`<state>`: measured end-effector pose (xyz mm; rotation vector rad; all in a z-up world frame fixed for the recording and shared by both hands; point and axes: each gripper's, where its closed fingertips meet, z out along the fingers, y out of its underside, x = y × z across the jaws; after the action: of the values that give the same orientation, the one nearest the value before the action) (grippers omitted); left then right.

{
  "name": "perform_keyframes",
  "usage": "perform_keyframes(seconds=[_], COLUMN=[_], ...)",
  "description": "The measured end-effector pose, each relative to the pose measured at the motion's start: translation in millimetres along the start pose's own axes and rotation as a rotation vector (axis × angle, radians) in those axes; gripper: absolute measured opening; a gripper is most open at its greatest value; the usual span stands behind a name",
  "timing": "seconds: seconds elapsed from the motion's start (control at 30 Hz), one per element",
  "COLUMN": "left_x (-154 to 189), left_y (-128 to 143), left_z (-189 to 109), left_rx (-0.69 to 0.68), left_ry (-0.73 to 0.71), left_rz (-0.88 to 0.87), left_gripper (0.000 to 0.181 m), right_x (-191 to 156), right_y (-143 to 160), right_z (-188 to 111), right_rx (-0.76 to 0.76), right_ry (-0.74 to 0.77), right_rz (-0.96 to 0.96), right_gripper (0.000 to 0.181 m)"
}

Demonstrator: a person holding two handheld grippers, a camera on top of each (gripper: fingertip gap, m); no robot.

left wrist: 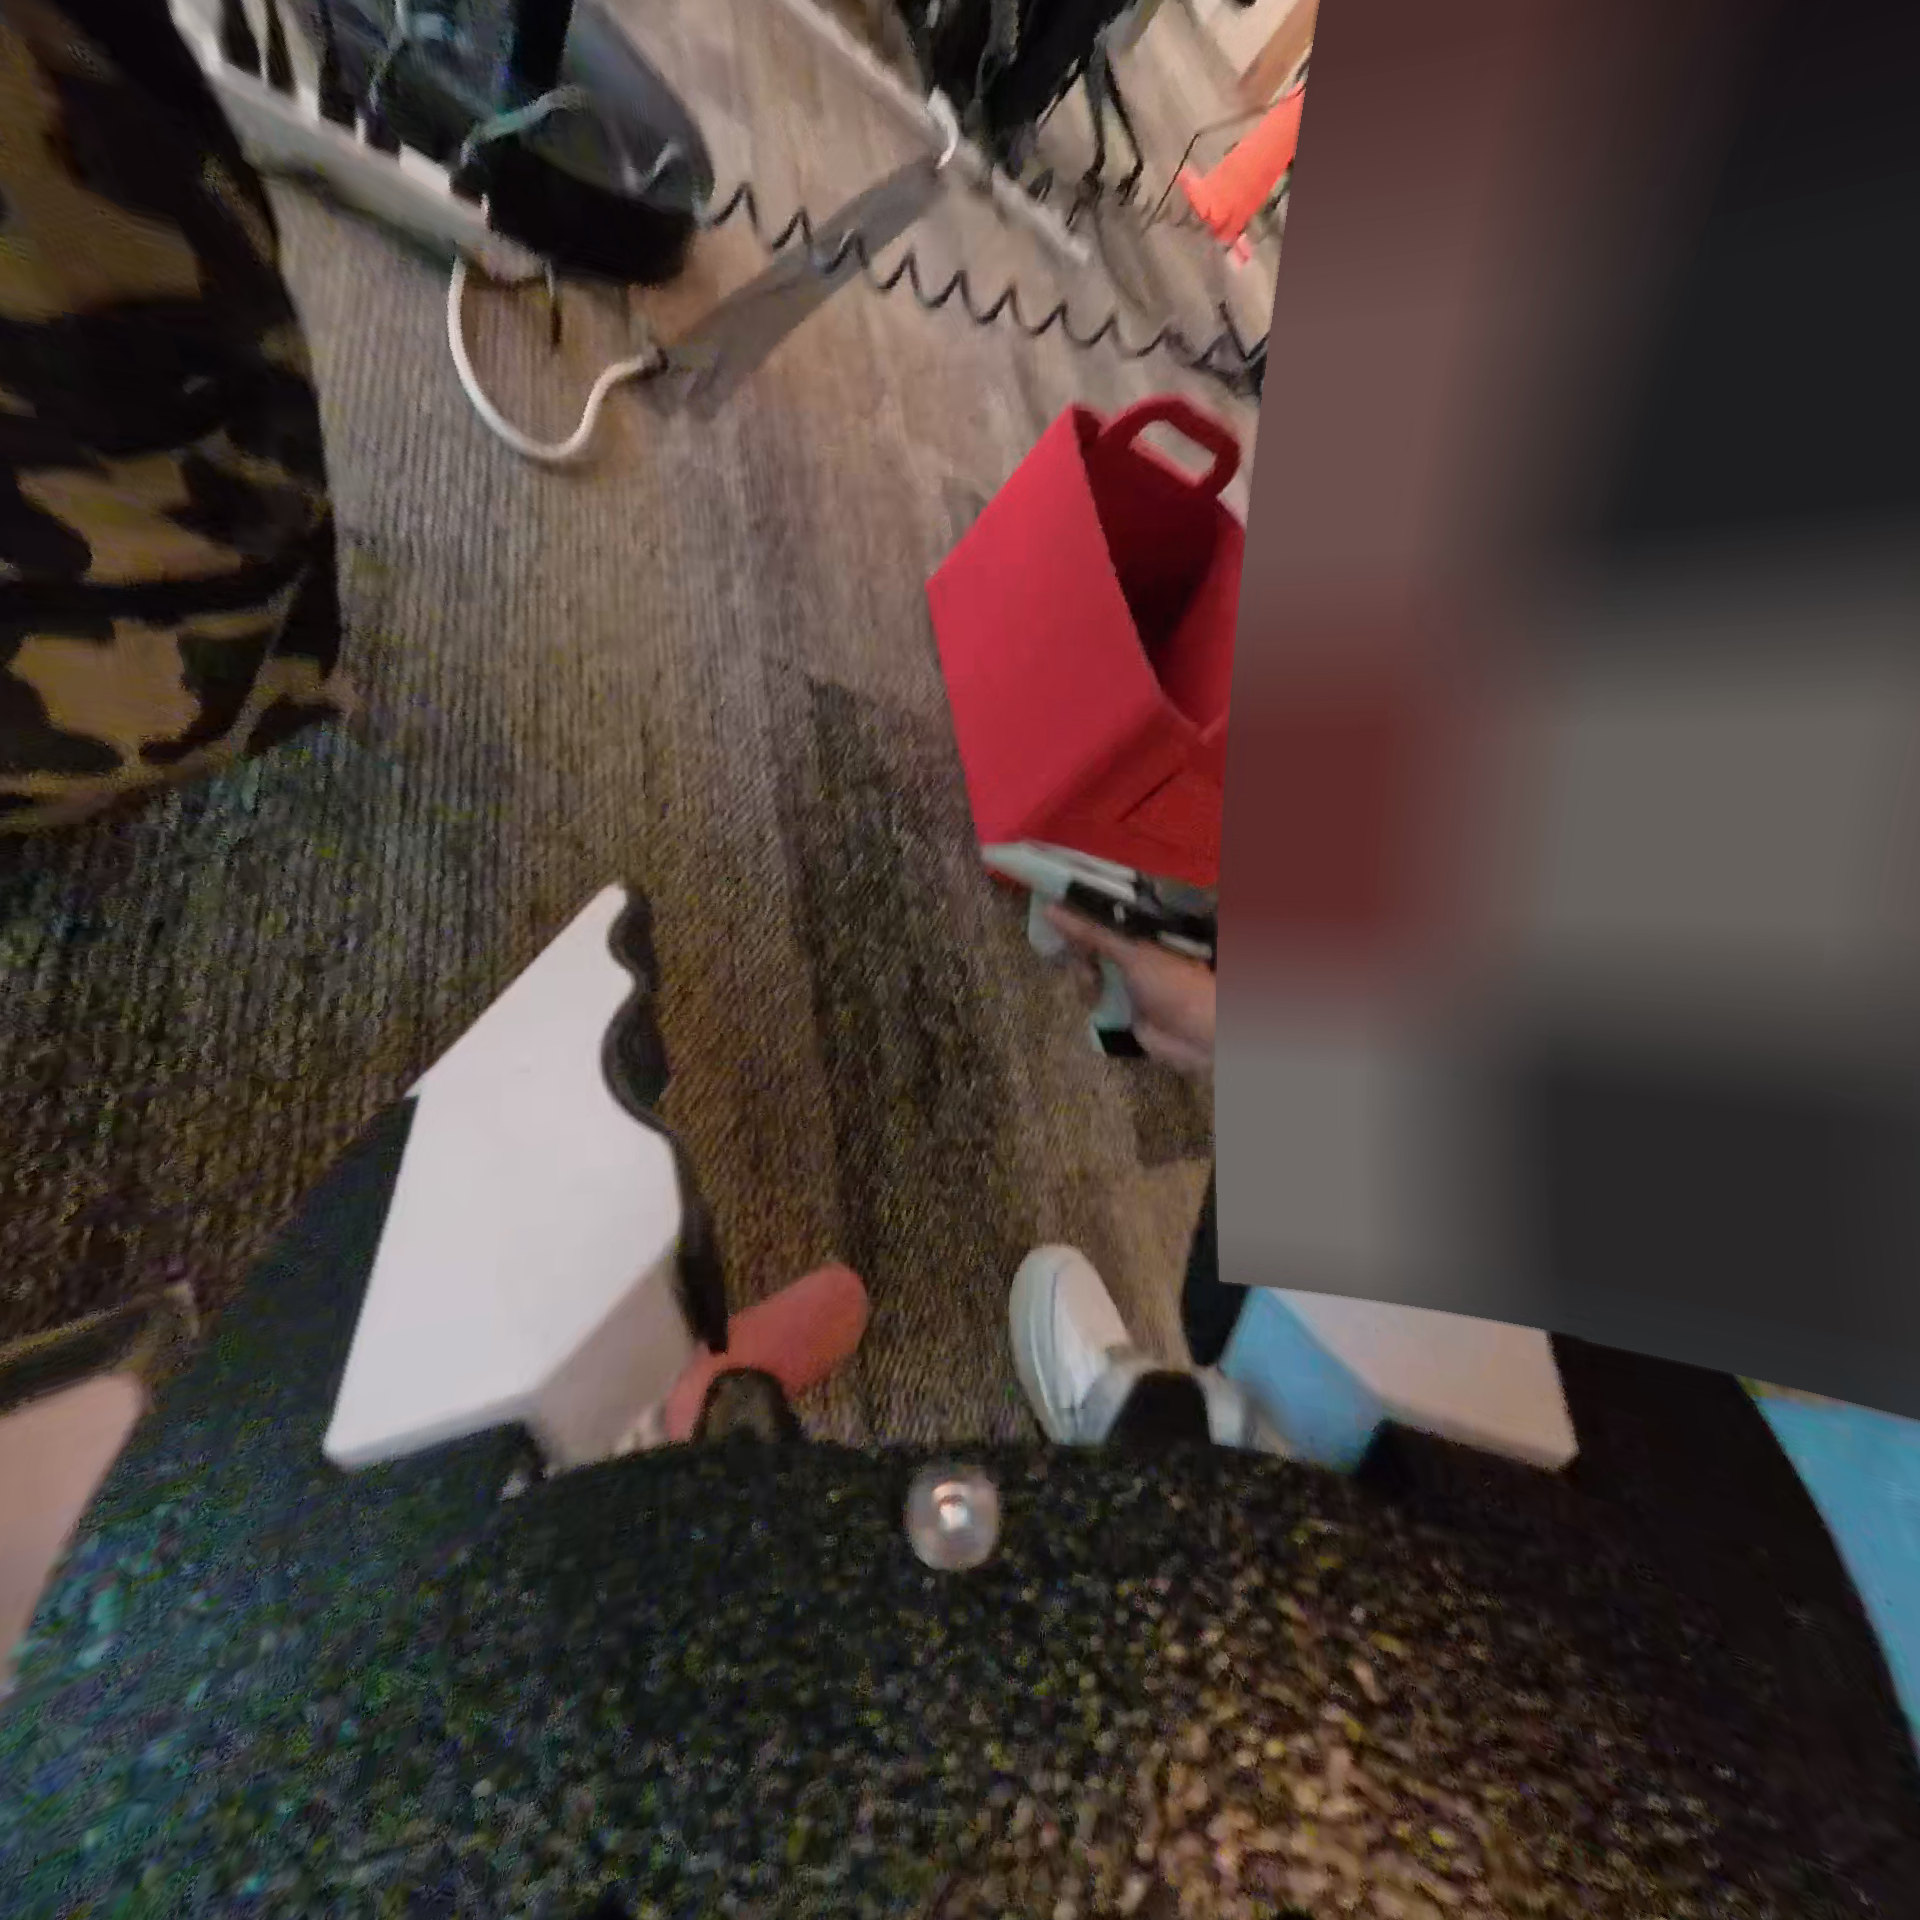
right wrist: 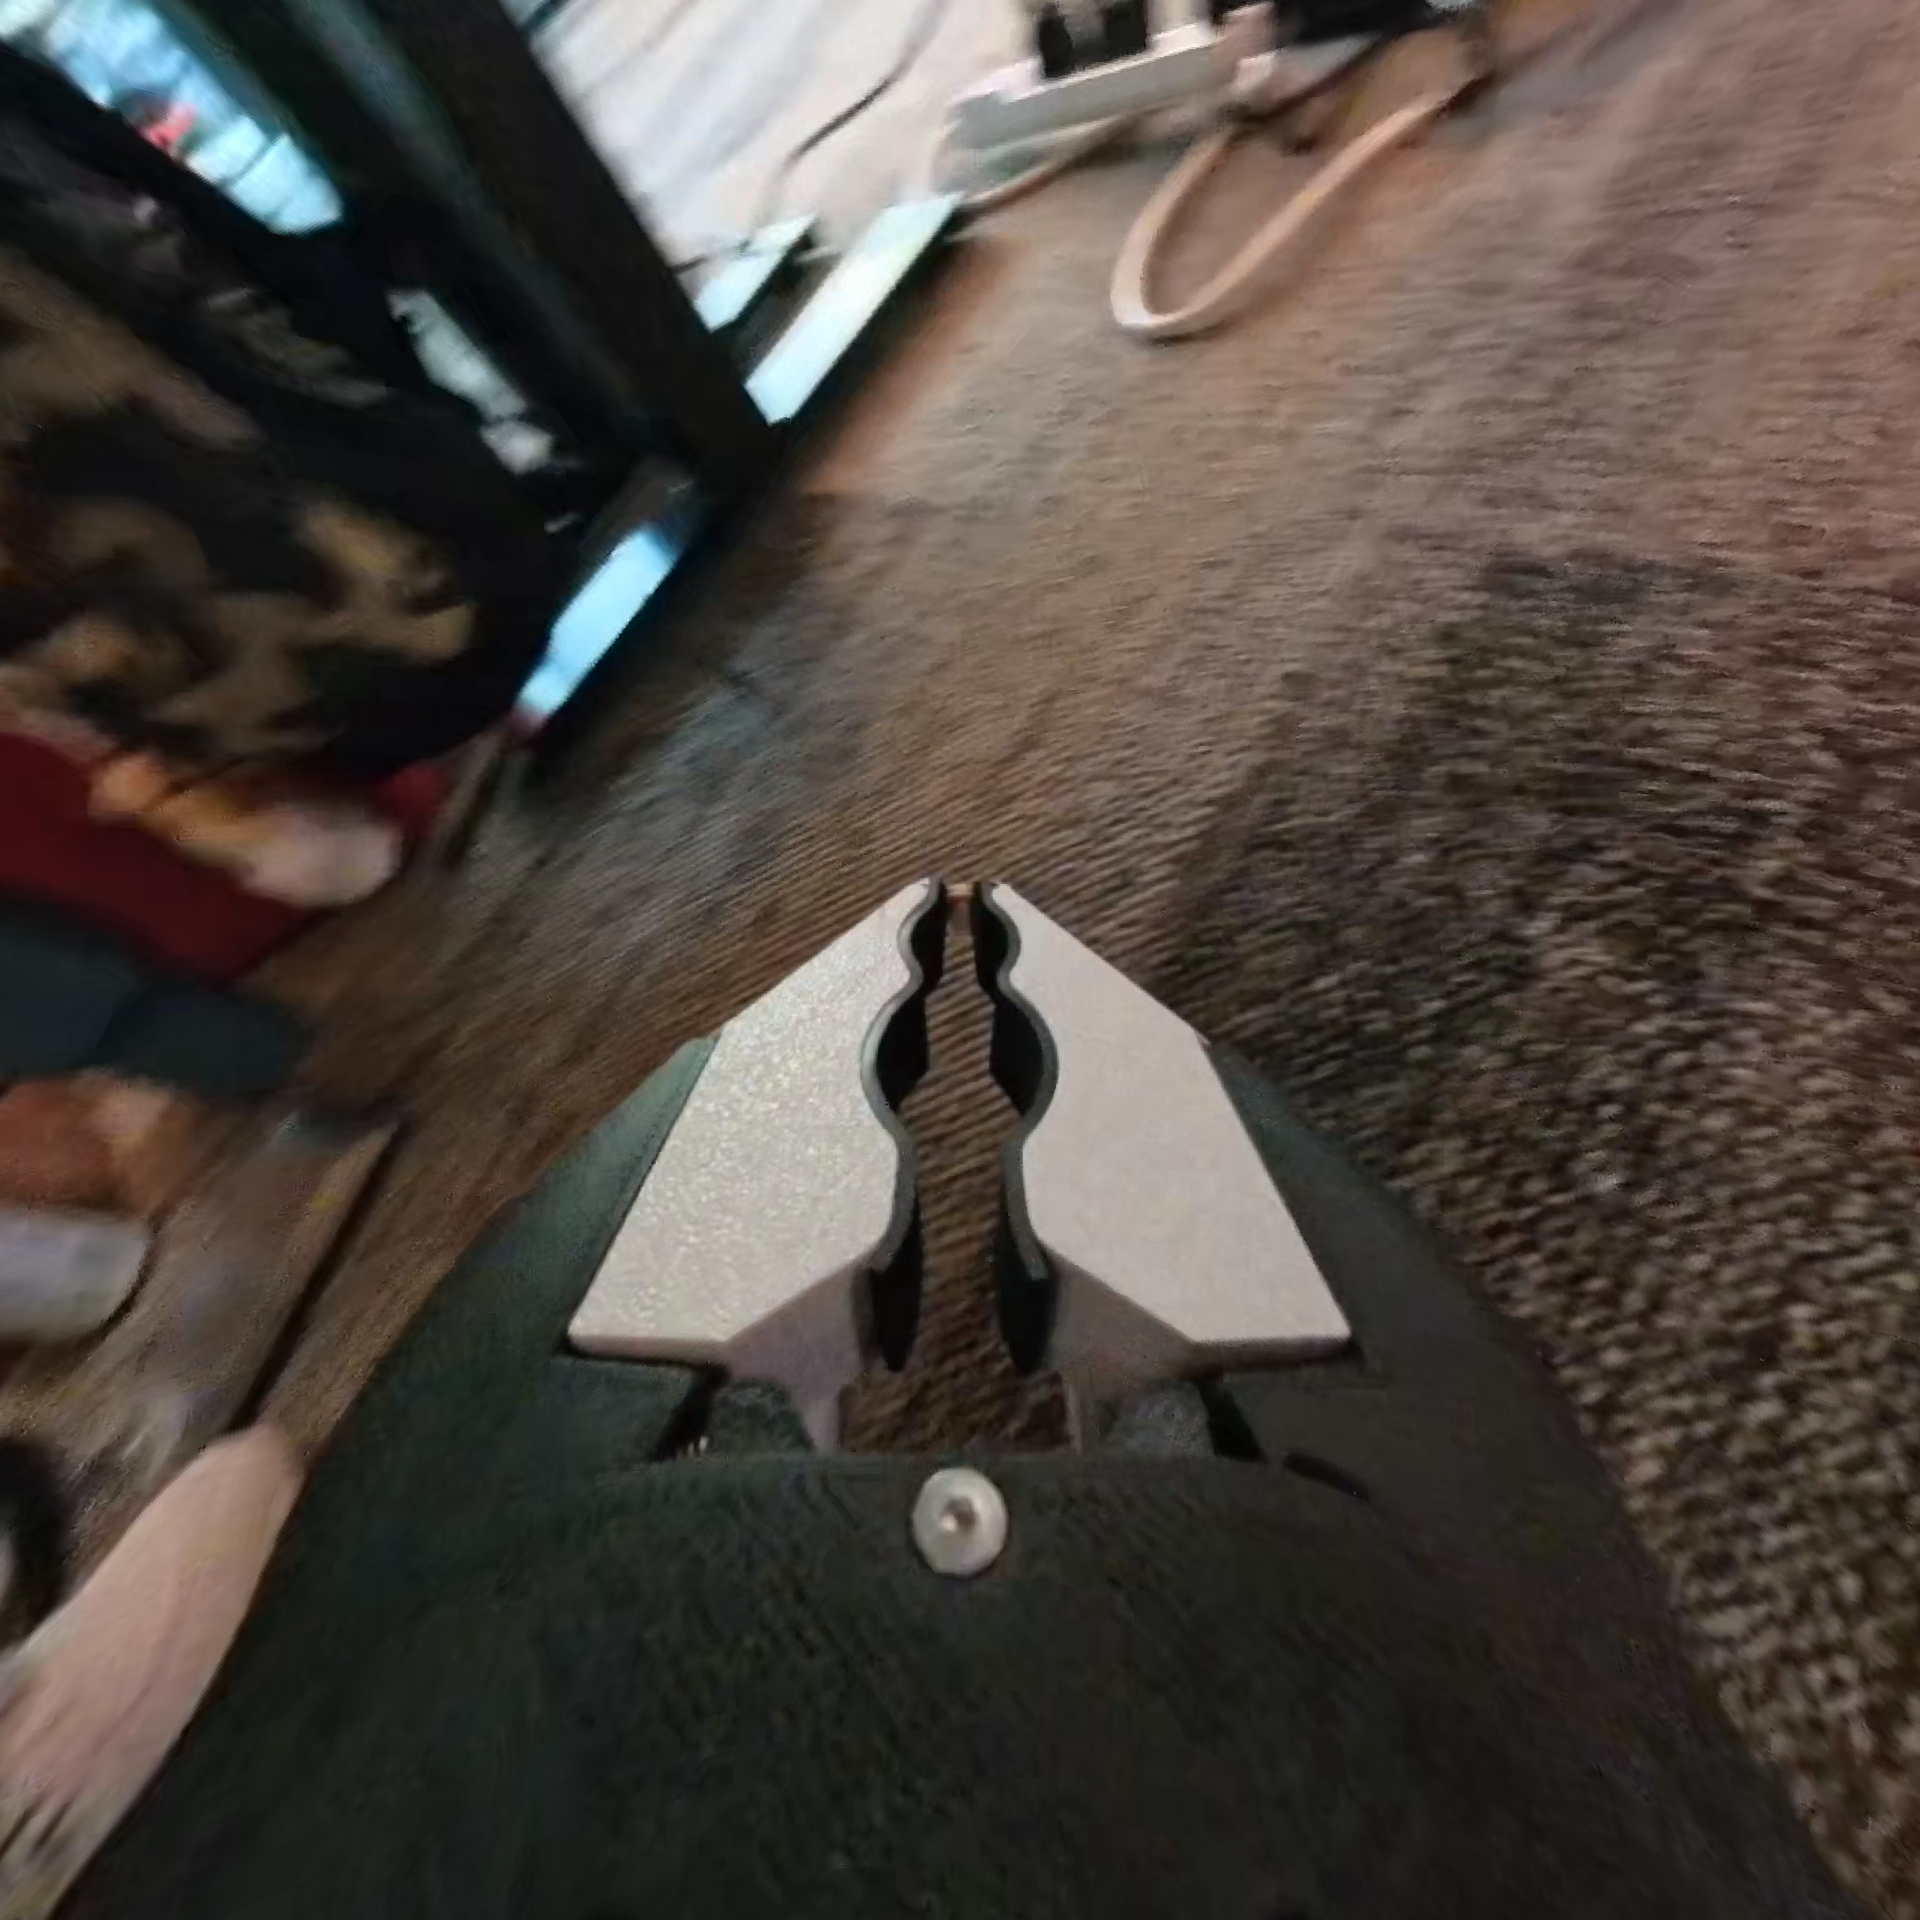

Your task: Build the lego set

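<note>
Right hand-held gripper point(right wrist: 961, 891): tips nearly closed, nothing held, aimed at the carpet point(right wrist: 1351, 623).
Left hand-held gripper point(left wrist: 935, 935): spread wide, one finger point(left wrist: 520, 1195) seen, nothing gripped.
Red box point(left wrist: 1039, 644): on carpet, beyond the left finger.
Lego: none seen; whereabouts cannot be told.
Advice: bricks should be found before any grasp is tried.

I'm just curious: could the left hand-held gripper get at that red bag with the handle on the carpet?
Probably yes: only bare carpet lies between the left hand-held gripper and the red handled bag.

Dim warm indoor light, heavy motion blur, grainy noise in dark foreground, wide-angle bending at edges
</note>
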<state>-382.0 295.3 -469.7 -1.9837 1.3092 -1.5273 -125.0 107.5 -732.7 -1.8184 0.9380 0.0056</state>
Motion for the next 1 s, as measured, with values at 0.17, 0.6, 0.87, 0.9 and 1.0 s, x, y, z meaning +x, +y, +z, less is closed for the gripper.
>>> perform_keyframes(seconds=[0.17, 0.6, 0.87, 0.9, 1.0], left_x=[73, 221, 218, 217, 221], left_y=[-80, -387, -424, -415, -398], left_z=[-27, -11, 139, 152, 162], left_rx=[0.201, 0.328, 0.400, 0.385, 0.363], left_ry=[0.103, -0.380, -0.667, -0.625, -0.582], left_rz=[0.268, 0.914, 1.589, 1.608, 1.728], left_gripper=[0.112, 0.124, 0.124, 0.124, 0.119], right_x=[-177, -237, -38, -34, -54], right_y=[-45, -486, -545, -536, -533], right_z=[-90, -385, -349, -341, -332], right_rx=[-0.039, 0.501, 0.076, 0.016, 0.042], right_ry=[-0.235, 0.538, 0.948, 0.931, 0.868], right_rz=[-0.295, -1.013, -1.254, -1.316, -1.354], right_gripper=[0.004, 0.004, 0.004, 0.004, 0.003])
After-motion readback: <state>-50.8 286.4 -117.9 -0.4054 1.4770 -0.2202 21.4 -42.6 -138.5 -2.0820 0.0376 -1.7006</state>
